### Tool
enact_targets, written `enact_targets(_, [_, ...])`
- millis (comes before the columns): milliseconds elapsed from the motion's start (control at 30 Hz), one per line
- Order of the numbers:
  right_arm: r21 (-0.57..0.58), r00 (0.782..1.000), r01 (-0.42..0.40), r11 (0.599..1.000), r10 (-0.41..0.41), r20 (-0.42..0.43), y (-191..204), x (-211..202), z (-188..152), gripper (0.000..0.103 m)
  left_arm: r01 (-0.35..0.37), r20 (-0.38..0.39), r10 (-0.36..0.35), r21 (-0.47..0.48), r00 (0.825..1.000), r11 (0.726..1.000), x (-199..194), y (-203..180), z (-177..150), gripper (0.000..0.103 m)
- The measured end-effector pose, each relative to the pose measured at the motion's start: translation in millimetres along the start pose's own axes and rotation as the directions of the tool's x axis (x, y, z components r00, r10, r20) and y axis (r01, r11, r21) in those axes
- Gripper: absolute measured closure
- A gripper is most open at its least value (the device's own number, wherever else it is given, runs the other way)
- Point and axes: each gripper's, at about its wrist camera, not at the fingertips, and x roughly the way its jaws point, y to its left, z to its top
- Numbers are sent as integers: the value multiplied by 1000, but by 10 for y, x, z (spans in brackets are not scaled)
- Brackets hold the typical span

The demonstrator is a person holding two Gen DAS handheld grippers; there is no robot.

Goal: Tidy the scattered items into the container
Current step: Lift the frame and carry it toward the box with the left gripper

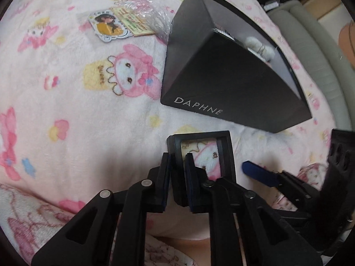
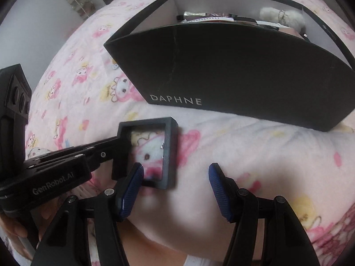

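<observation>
My left gripper [image 1: 177, 157] is shut on the left side of a small black frame box [image 1: 224, 137] with a clear window, held just over the pink blanket. The right wrist view shows the same frame box [image 2: 170, 153] in the left gripper [image 2: 117, 141]. Beside it my right gripper [image 2: 175, 168] stands open, with only blanket between its blue pads. The black DAPHNE box [image 1: 221, 77] [image 2: 244, 71] lies open-topped just beyond, holding a white fluffy toy [image 1: 259, 46] [image 2: 281, 15] and several small items. A cartoon card [image 1: 108, 25] and a crinkled clear packet [image 1: 144, 11] lie left of the box.
A pink cartoon-print blanket [image 1: 66, 110] covers the whole surface. A grey padded edge [image 1: 315, 51] runs along the right. A wire shelf [image 2: 82, 4] stands by the far wall. A hand [image 2: 13, 228] grips the left tool.
</observation>
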Motion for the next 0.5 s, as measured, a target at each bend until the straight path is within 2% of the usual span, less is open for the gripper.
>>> enact_targets(67, [0, 1000, -3, 1000, 3, 9, 20, 29, -4, 48, 52, 2, -52, -39, 999, 998, 3, 92, 16, 88])
enact_targets(133, [-4, 1000, -2, 1000, 2, 16, 36, 57, 15, 63, 71, -19, -73, -69, 997, 995, 42, 149, 33, 88])
enact_targets(167, [-7, 1000, -5, 1000, 5, 17, 42, 65, 24, 66, 71, -28, -73, -70, 997, 995, 61, 149, 36, 88])
enact_targets(233, [0, 999, -39, 999, 39, 14, 28, 59, 37, 80, 61, -47, -64, -56, 997, 997, 108, 117, 29, 88])
enact_targets(300, [16, 997, -72, 997, 72, 10, -2, 58, 51, 83, 53, -51, -55, -36, 997, 998, 115, 86, 16, 85])
enact_targets(500, [19, 996, -87, 996, 87, 11, -24, 46, 36, 84, 38, -61, -40, -20, 997, 999, 115, 80, -17, 84])
